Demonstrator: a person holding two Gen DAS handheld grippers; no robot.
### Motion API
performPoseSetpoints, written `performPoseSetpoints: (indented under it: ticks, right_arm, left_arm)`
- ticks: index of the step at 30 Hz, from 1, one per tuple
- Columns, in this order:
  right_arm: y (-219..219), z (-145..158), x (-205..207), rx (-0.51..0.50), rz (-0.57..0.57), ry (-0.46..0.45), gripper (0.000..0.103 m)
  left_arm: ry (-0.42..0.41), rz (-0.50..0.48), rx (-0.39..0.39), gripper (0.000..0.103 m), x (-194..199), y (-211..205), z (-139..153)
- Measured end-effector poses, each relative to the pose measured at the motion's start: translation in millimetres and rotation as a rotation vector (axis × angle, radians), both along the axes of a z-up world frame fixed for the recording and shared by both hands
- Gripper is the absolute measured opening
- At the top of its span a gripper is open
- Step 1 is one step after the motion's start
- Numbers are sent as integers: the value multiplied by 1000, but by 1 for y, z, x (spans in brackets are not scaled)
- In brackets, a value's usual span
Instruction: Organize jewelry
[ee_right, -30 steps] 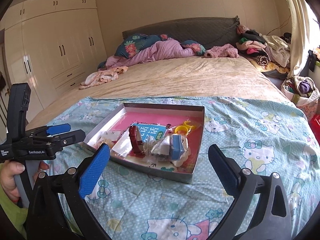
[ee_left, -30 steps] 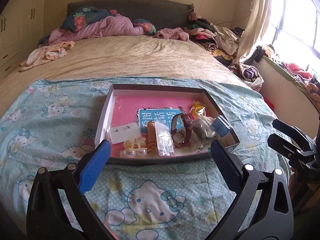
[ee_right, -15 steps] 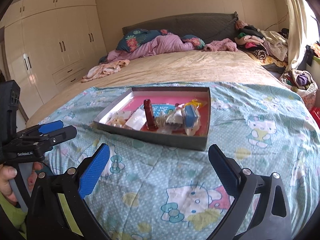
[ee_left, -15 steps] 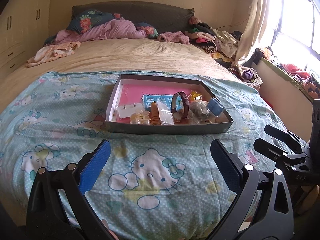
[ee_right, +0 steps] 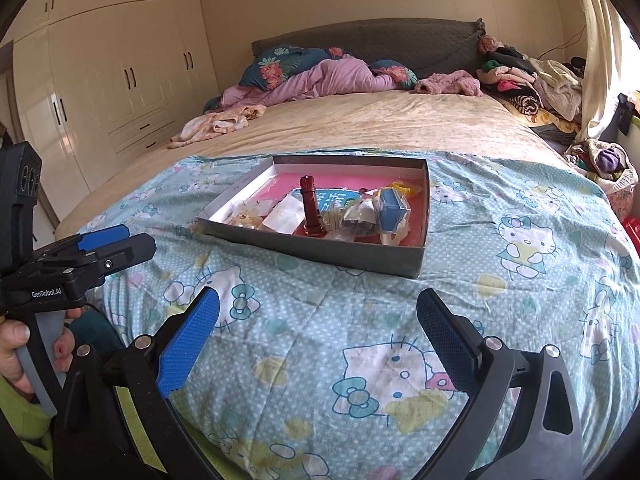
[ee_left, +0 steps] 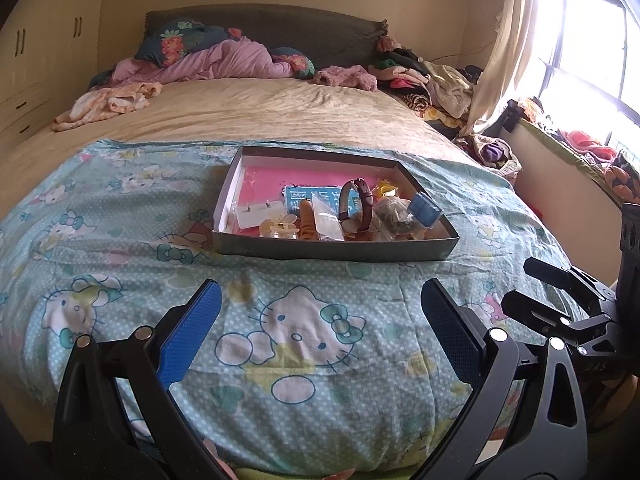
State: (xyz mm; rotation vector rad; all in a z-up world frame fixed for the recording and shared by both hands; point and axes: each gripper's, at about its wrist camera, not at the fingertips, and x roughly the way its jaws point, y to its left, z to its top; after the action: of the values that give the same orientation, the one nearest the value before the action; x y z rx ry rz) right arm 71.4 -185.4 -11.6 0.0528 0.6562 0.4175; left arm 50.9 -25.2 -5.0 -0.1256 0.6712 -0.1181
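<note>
A shallow grey box point(ee_left: 332, 250) with a pink floor sits on the Hello Kitty blanket; it also shows in the right wrist view point(ee_right: 320, 250). It holds a brown strap watch point(ee_left: 358, 210) standing on edge, a blue card point(ee_left: 316, 196), a small blue box point(ee_left: 426, 210), clear bags, a pale hair clip point(ee_left: 278, 224) and a yellow piece point(ee_left: 386, 190). My left gripper point(ee_left: 320, 328) is open and empty, well short of the box. My right gripper point(ee_right: 318, 330) is open and empty, also short of it.
The blanket point(ee_left: 300, 340) covers the foot of a bed with a beige sheet point(ee_left: 256, 112). Pillows and clothes lie at the headboard point(ee_left: 224, 56). A clothes pile and curtain point(ee_left: 500, 76) stand at the right. Wardrobes point(ee_right: 116, 72) line the left wall.
Both grippers have pulled back and dropped lower away from the box, which now looks smaller and farther. Both stay open and empty. Nothing in the box has moved.
</note>
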Motion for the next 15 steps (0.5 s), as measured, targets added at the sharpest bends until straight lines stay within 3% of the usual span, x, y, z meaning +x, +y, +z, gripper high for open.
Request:
performPoseSetpoints:
  ticks: [15]
  right_arm:
    - [1,2,-1,-2,4,-5,98]
  left_arm:
    - [13,10,9,93,-4,1,0]
